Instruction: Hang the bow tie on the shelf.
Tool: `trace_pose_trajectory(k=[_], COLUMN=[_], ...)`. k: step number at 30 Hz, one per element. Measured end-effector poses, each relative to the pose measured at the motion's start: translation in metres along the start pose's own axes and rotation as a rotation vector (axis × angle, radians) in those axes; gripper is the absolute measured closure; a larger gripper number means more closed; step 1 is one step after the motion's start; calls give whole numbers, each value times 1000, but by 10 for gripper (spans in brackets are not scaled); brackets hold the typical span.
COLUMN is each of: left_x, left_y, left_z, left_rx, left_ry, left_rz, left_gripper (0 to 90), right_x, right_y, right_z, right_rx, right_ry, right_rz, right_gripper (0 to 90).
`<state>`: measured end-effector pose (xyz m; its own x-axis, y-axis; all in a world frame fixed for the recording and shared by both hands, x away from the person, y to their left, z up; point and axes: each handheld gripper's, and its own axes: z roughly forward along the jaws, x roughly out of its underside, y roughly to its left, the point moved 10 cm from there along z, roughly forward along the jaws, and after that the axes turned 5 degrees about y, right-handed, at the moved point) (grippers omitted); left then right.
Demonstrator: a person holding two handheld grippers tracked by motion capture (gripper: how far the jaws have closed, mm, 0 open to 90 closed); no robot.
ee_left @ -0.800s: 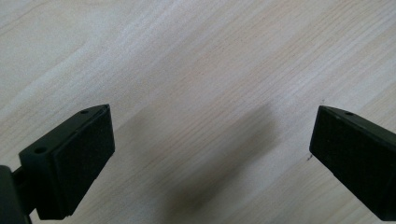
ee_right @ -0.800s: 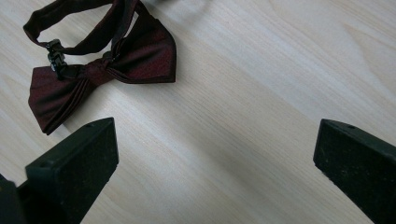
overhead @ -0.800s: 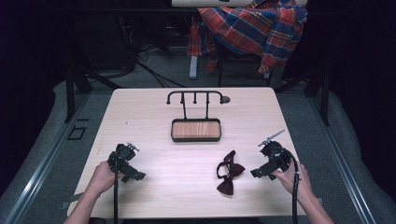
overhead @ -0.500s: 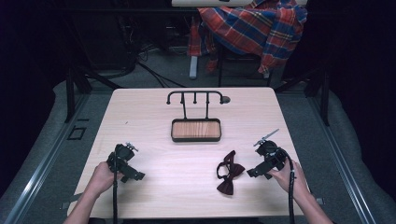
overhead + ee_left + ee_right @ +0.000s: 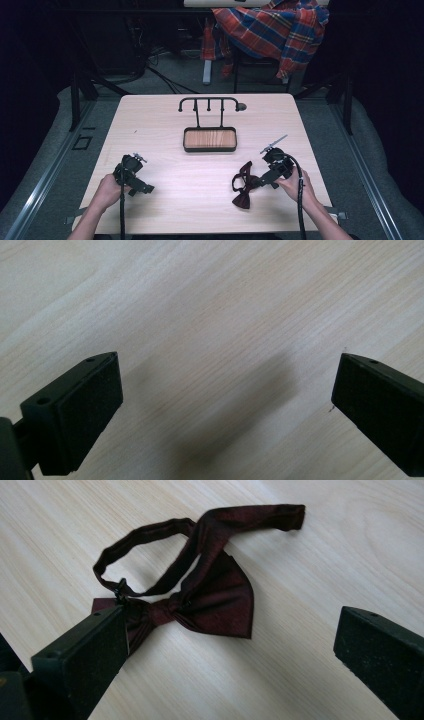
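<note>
While the dark red bow tie (image 5: 245,186) lies flat on the table (image 5: 165,120) at the near right, nothing is lifted yet. The right gripper (image 5: 260,181) hovers just beside it, jaws spread wide and released; grasping and carrying are, I judge, all left to do. The left gripper (image 5: 142,189) rests at the near left, jaws apart over bare wood. The right gripper view shows the tie's strap (image 5: 150,535) looping behind its knot (image 5: 167,611); the high view adds the tray (image 5: 209,148) and hook rack (image 5: 209,102) farther off.
</note>
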<state>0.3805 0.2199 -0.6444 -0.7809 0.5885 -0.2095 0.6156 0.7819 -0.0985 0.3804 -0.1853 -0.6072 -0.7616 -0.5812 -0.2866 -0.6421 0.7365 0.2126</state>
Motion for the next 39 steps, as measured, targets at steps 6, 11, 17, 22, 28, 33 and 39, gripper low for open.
trace_pose_trajectory(k=[6,11,17,22,28,33,39], left_x=[0,0,1,4,3,3,2], left_y=[-3,-4,-5,-3,-3,-3,-6], left_z=[-1,-2,-2,-2,-2,-3,-4], left_rx=[6,0,7,8,4,5,1], left_ry=[1,-2,-3,-6,0,0,1], left_rz=[3,9,6,-3,9,9,20], left_gripper=[1,1,1,1,1,1,1], right_x=[-4,-12,-13,-22,-27,-25,-19], right_y=[6,12,8,9,12,13,10], right_z=[5,9,13,26,32,38,39], right_rx=[17,25,64,95,138,153,164], right_ry=[14,-22,20,20,79,89,102], right_rz=[-13,15,4,36,-9,3,-7], right_gripper=[11,30,130,272,440,556,753])
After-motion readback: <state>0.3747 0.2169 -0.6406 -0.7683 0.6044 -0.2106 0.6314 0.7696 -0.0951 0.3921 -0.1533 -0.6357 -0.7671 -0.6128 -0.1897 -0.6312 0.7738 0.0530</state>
